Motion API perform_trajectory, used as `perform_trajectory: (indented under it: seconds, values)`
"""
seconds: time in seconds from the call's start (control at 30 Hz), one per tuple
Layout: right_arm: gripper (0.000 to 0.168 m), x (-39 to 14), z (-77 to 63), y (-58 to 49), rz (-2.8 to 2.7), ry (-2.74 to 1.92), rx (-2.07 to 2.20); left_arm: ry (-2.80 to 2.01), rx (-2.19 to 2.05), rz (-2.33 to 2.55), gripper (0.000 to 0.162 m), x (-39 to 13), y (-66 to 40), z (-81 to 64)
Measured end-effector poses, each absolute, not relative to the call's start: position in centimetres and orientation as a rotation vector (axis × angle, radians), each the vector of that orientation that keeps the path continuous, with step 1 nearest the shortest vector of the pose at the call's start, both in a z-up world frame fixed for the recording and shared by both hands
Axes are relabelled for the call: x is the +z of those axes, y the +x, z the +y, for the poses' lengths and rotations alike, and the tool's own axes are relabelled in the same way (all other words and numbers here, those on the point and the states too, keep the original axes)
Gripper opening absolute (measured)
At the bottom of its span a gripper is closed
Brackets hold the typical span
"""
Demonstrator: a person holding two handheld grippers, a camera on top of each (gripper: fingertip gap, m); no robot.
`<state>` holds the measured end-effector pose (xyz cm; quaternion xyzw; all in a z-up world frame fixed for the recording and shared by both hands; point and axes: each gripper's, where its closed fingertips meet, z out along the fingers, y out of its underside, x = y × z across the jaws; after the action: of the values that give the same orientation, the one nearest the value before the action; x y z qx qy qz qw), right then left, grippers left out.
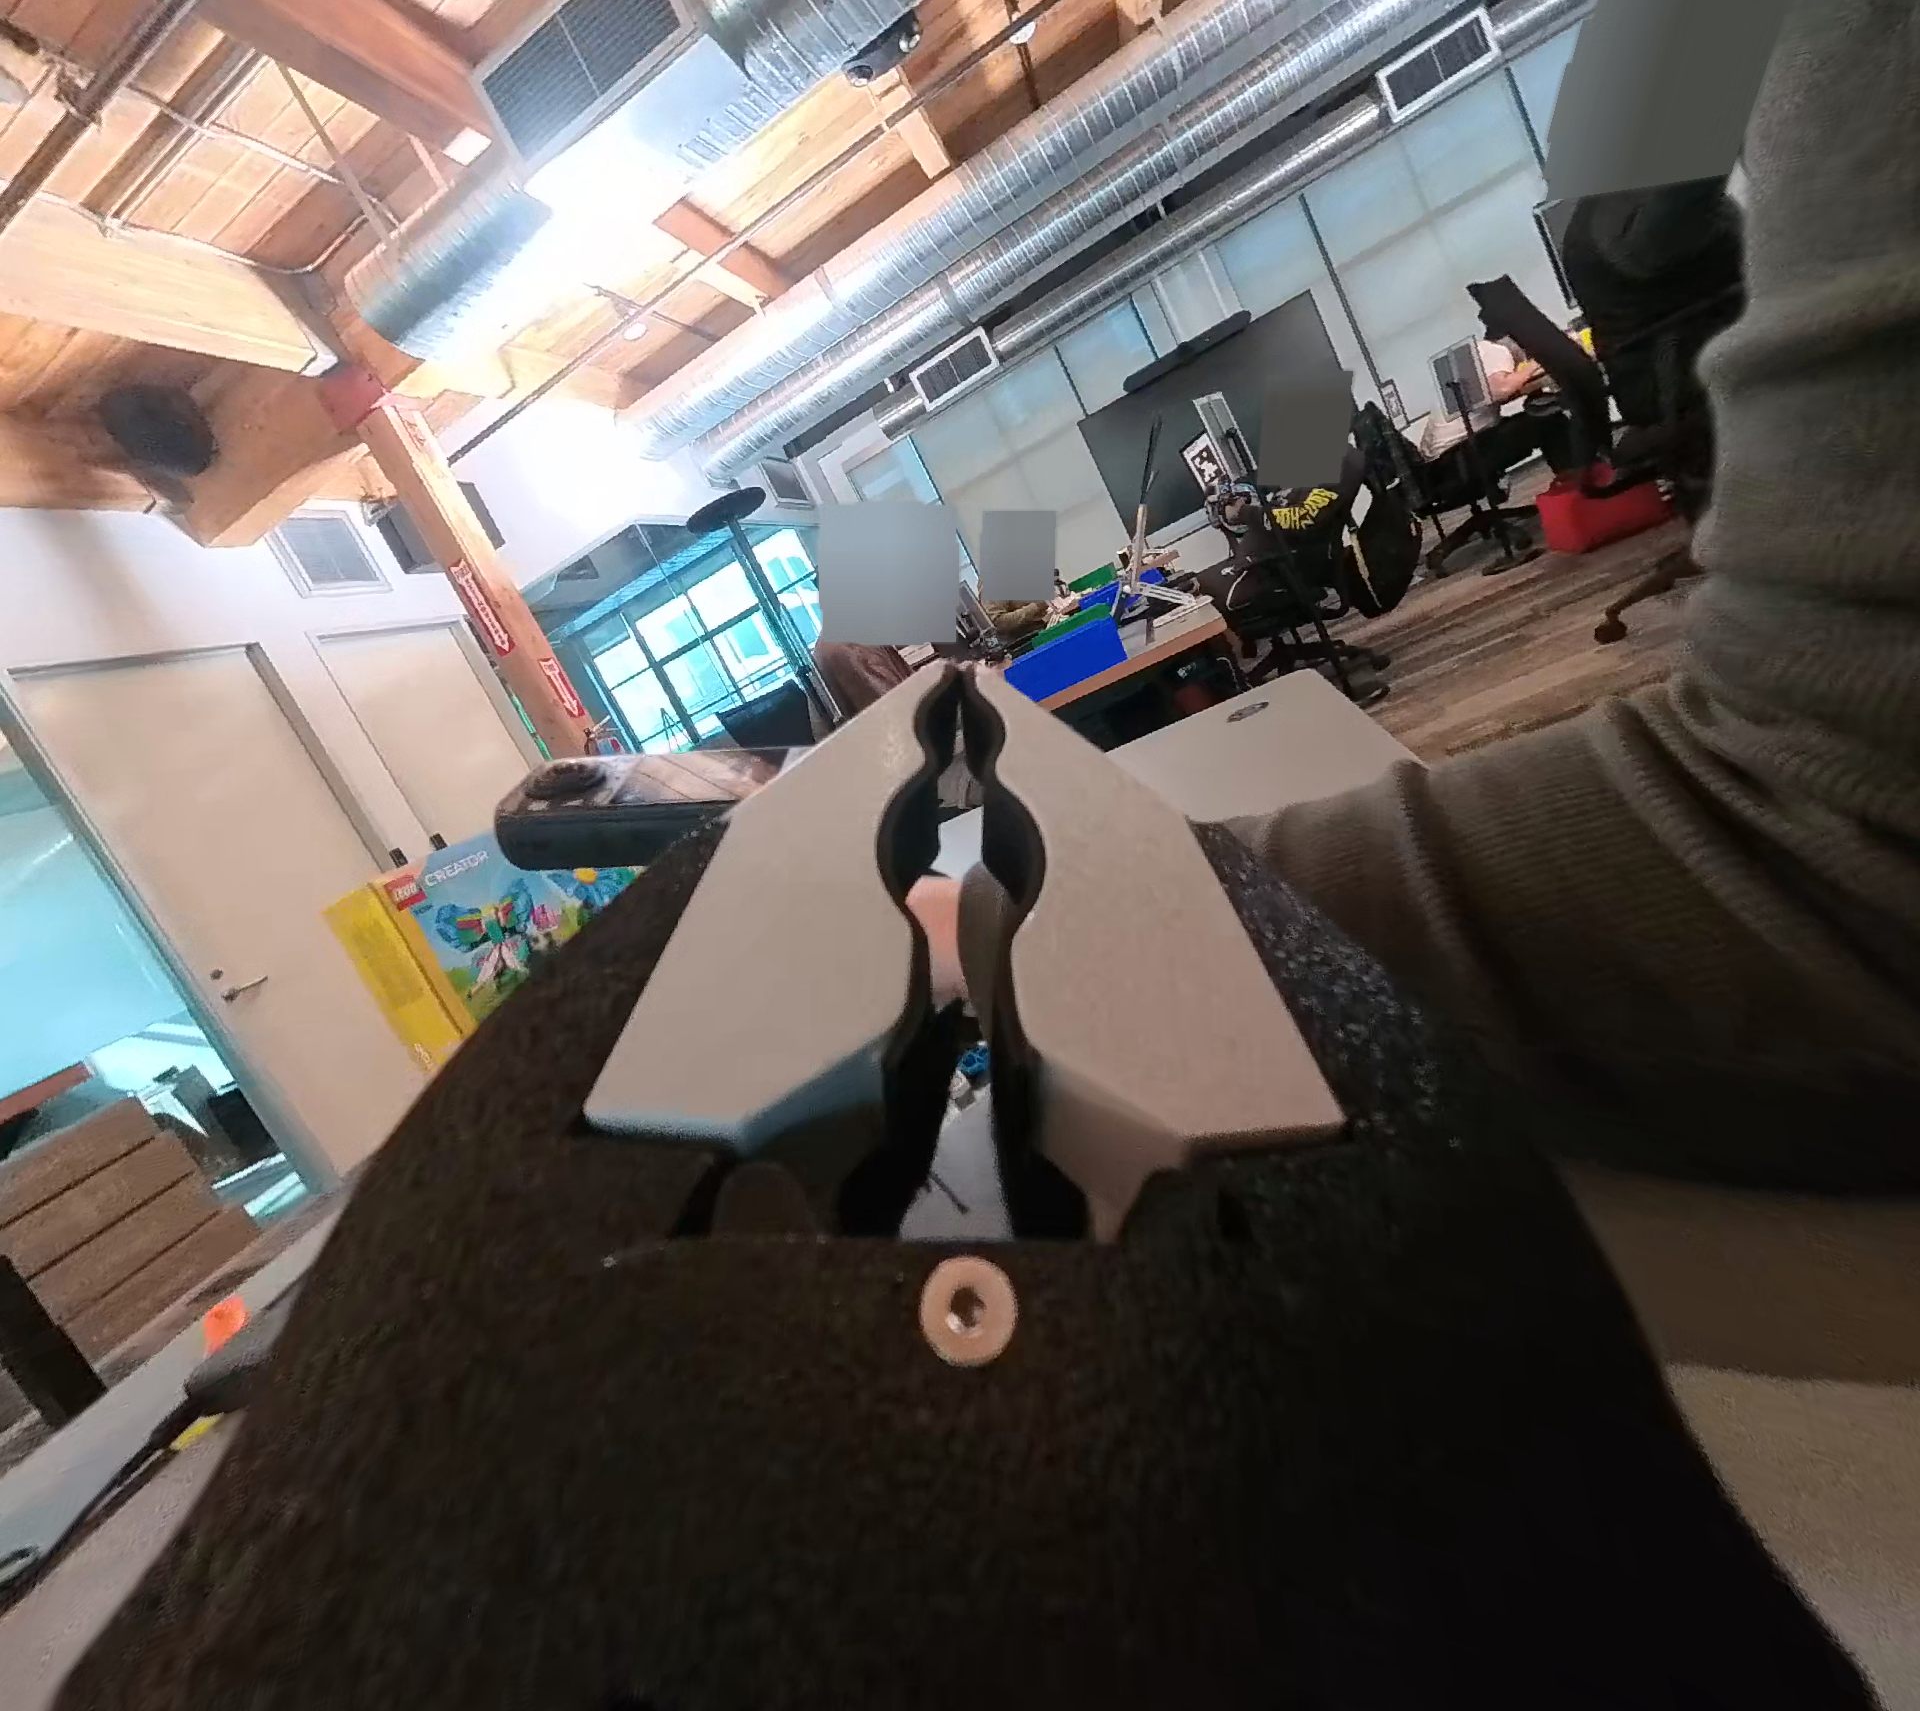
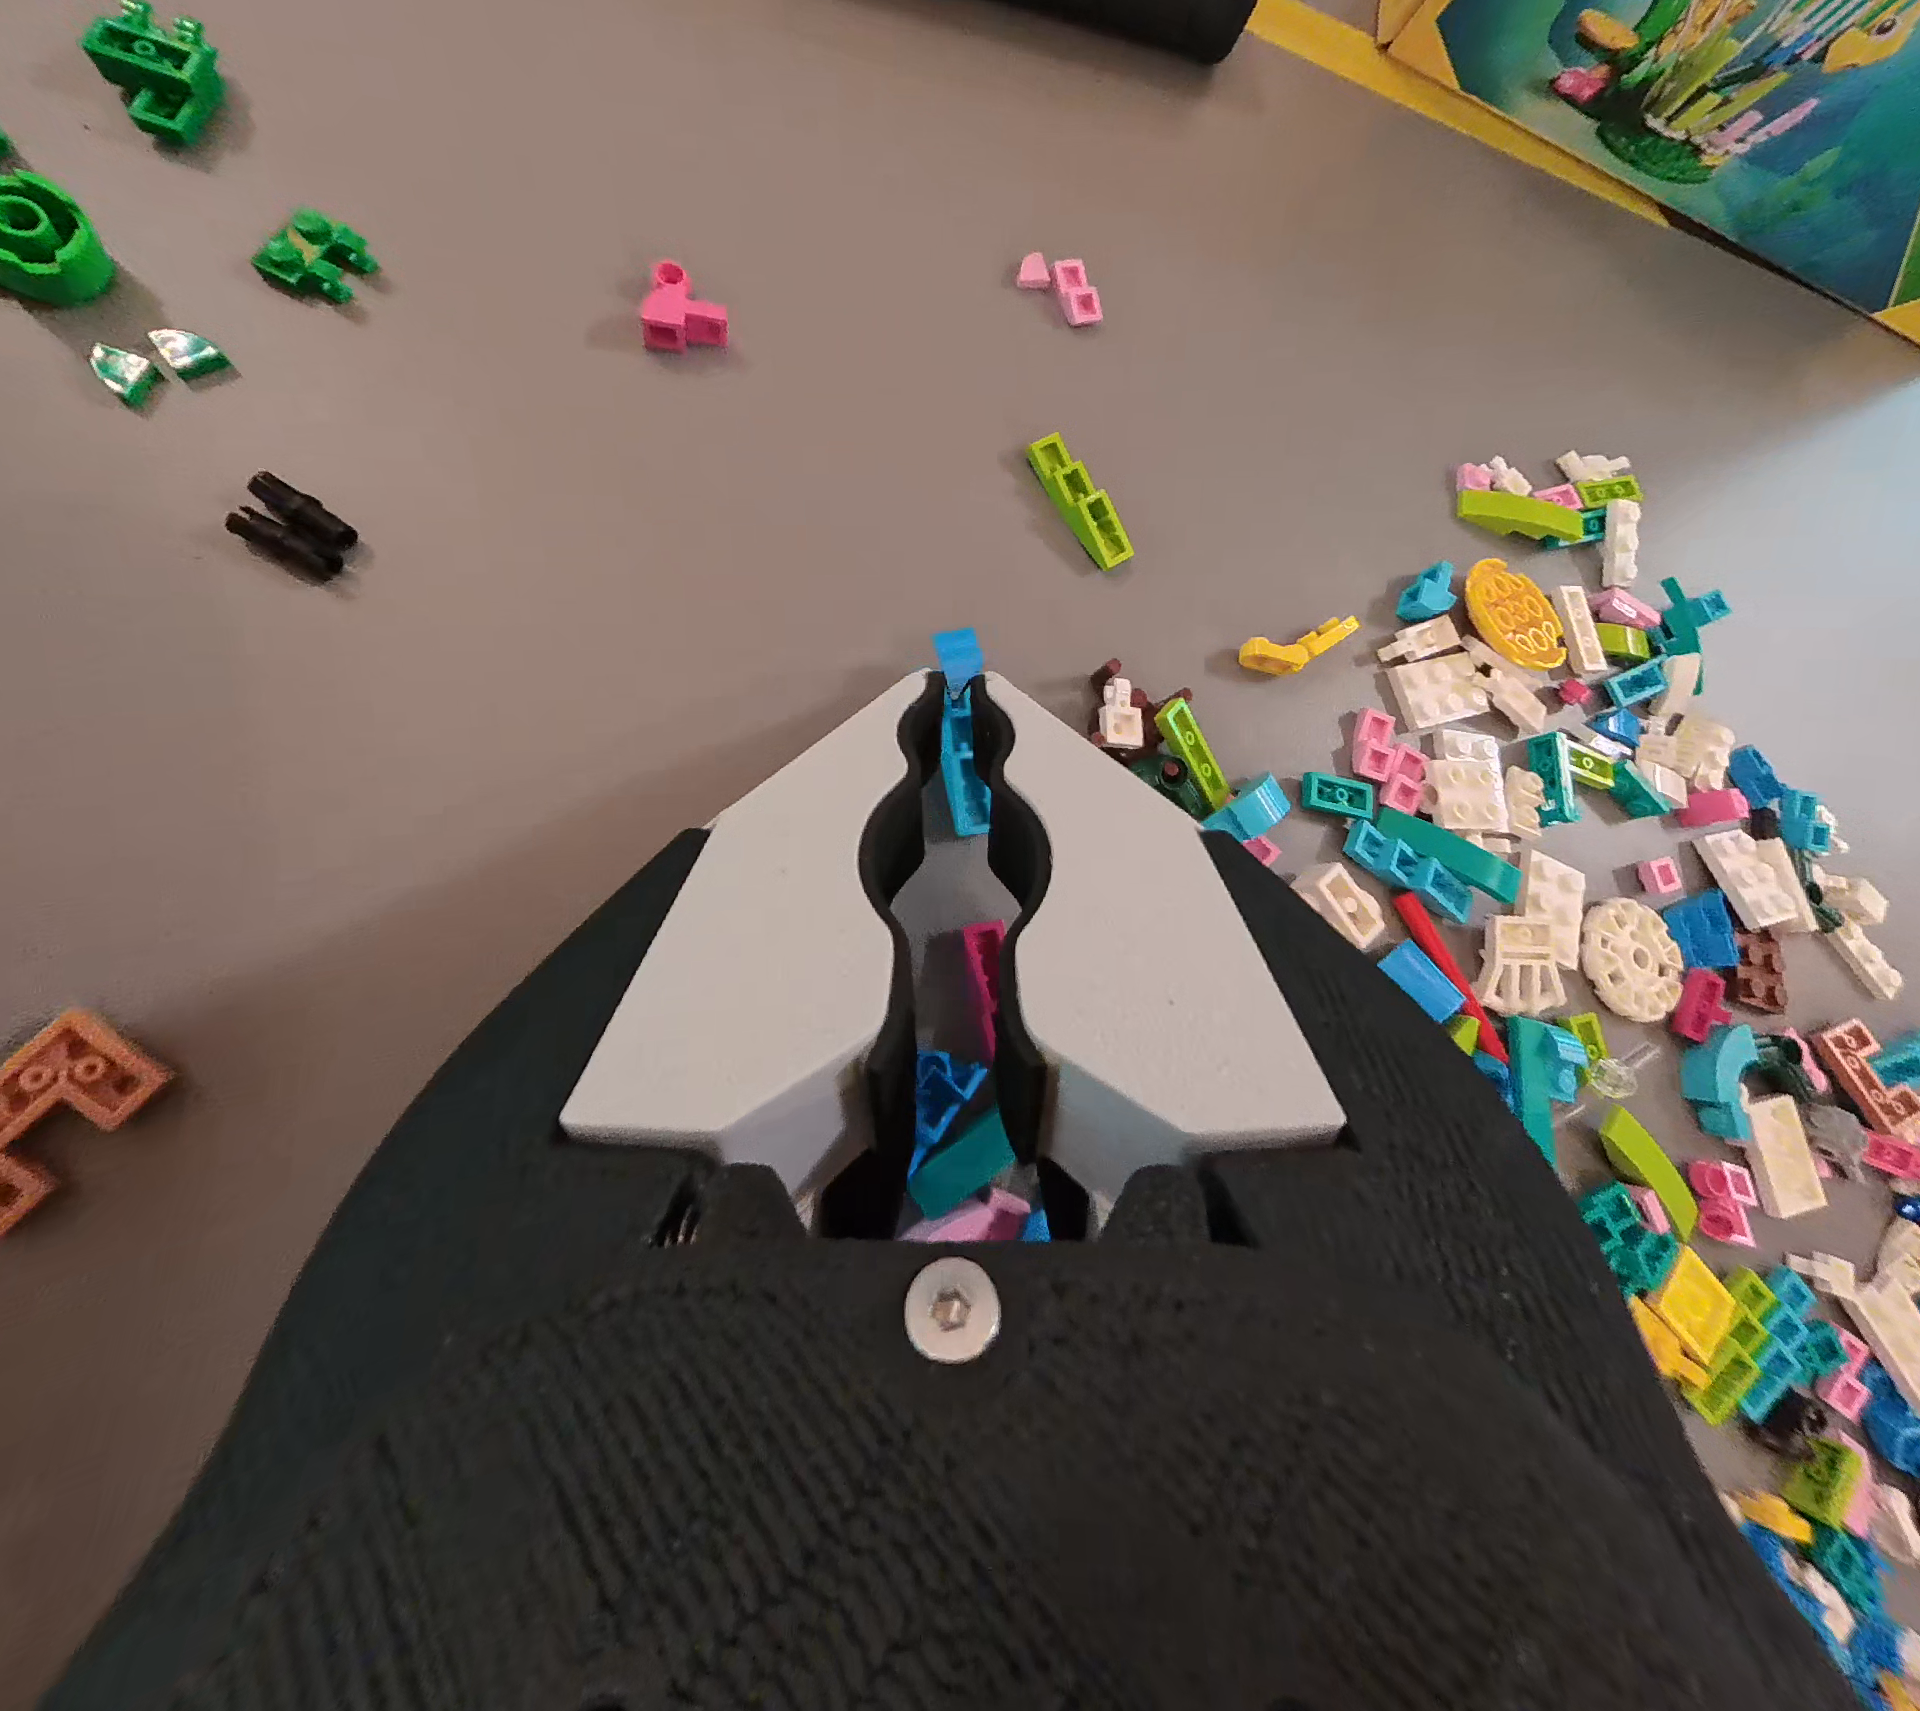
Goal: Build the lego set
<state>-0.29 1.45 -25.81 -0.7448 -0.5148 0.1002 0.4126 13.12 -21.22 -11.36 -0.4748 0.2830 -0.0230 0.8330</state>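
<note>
Left wrist view: the left tool [image 1: 961, 685] points upward and away from the bench, toward the ceiling and the far room. Its fingertips meet at the front with nothing visible between them. The LEGO box [image 1: 457, 944] stands beyond and to the left of it, with a black device [image 1: 613, 804] lying above the box in this view. A grey-green sleeve [image 1: 1621, 913] fills the right side. No loose brick is within reach of this tool as it is oriented.

Right wrist view: the right tool [image 2: 958, 685] looks down on the grey bench [image 2: 623, 622] and is clamped on a blue brick [image 2: 961, 747]. The brick's long axis runs along the fingers, and one end projects past the fingertips. The loose brick pile [image 2: 1621, 882] lies just to the right of the tool and continues beneath it. Ahead and slightly right lies a lime slope brick [image 2: 1081, 500], its long axis running diagonally away to the upper left. Further ahead are a pink sub-assembly [image 2: 681, 311] and two small pink bricks [image 2: 1065, 288]. The green sub-assemblies [image 2: 156, 69] lie well apart at the far left, and a brown angled piece [image 2: 62, 1100] lies at the near left.

Judgement: the next move depends on the right tool, since it alone carries a part and faces the bench. Any mating piece lies forward or left of it, and the left tool must be lowered to assist.
</note>
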Motion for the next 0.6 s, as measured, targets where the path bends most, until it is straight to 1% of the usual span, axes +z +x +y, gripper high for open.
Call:
perform_trajectory:
  seconds: [0.1,0.17,0.23,0.33,0.4,0.47,0.6]
  values:
    - [0.011,-26.1,1.5,-0.4,-1.295,-1.876,0.234,-1.017,-0.060,0.582,0.000,-11.4,12.8,-21.1]
    - [0.020,-25.7,1.4,-0.6,-1.289,-1.858,0.225,-1.017,-0.067,0.579,0.000,-11.4,12.8,-21.1]
    - [0.022,-24.6,1.3,-1.1,-1.269,-1.799,0.240,-1.020,-0.069,0.578,0.000,-11.4,12.8,-21.1]
    - [0.019,-21.6,-0.3,-3.6,-1.201,-1.615,0.384,-1.021,-0.082,0.564,0.000,-11.3,12.7,-21.1]
    - [0.013,-19.6,-2.6,-5.6,-1.143,-1.493,0.551,-1.023,-0.087,0.560,0.000,-11.3,12.7,-21.1]
    - [0.009,-18.9,-4.0,-6.7,-1.083,-1.435,0.637,-1.024,-0.088,0.560,0.000,-11.3,12.7,-21.1]
    - [0.003,-17.0,-4.8,-6.7,-1.044,-1.183,0.492,-1.026,-0.087,0.562,0.000,-11.4,12.7,-21.2]
